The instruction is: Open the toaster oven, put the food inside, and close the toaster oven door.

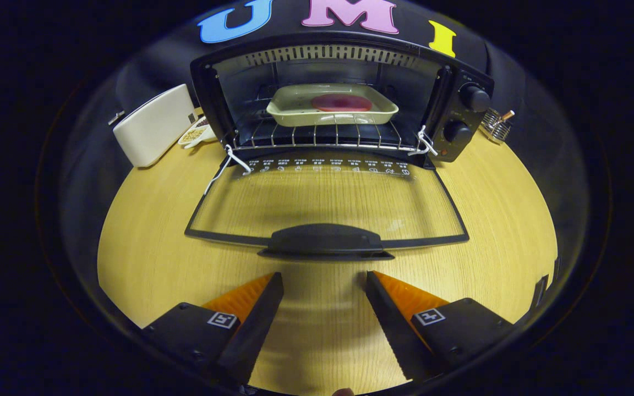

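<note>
Hanging open and empty just short of the door handle, the gripper faces the lowered door, likely to close it, since the food already sits in its tray inside the toaster oven.

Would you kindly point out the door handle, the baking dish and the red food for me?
door handle (325, 240), gripper view, middle of the handle, just ahead of the open fingers.
baking dish (295, 115), gripper view, front wall, on the oven rack.
red food (342, 102), gripper view, its top, inside the dish.
</note>
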